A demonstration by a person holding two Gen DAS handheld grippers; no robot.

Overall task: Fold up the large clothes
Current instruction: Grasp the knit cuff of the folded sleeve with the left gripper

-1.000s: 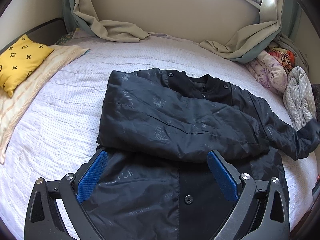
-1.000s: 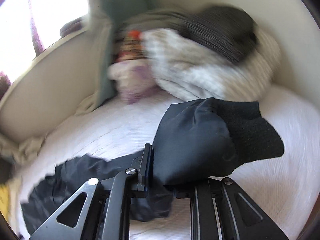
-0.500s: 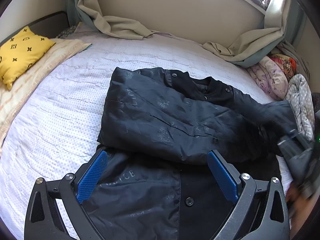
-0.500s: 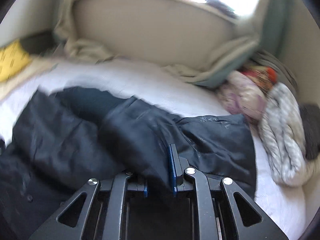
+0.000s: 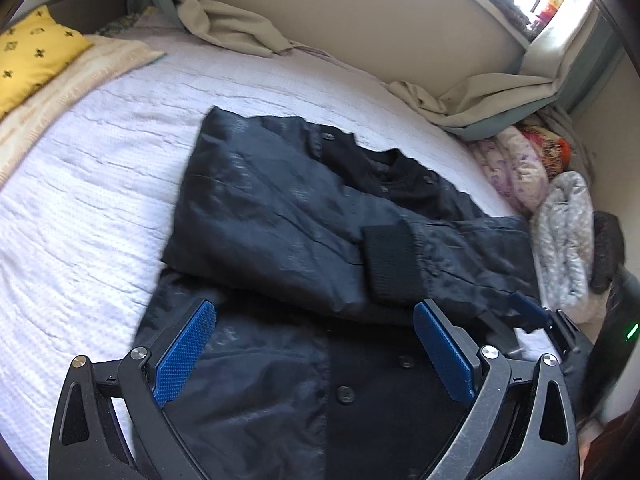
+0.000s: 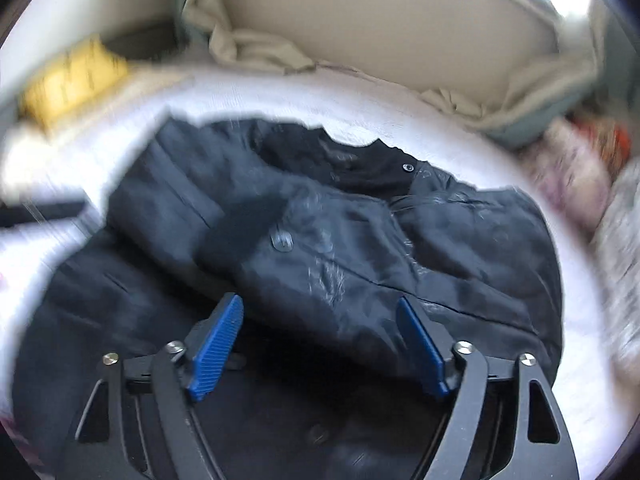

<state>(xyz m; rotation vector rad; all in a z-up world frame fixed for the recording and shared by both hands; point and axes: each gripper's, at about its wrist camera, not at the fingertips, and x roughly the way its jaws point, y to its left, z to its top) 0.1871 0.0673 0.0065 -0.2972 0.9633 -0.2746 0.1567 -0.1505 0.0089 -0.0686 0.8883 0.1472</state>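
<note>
A black jacket (image 5: 280,216) lies on the white bedspread (image 5: 80,208), both sleeves folded across its chest. The right sleeve's ribbed cuff (image 5: 392,264) rests on top of the left sleeve. My left gripper (image 5: 316,344) is open and empty, hovering over the jacket's lower front. My right gripper (image 6: 320,340) is open and empty over the jacket (image 6: 360,248); it also shows in the left wrist view (image 5: 532,316) at the jacket's right edge. The right wrist view is blurred.
A yellow pillow (image 5: 32,56) on a cream blanket lies at the far left. Beige curtains (image 5: 240,32) bunch along the wall behind. A pile of folded bedding and clothes (image 5: 560,216) sits at the bed's right side.
My right gripper carried the right sleeve across the jacket, laid it over the left sleeve, opened and let go. My left gripper stayed open and drifted slightly.
</note>
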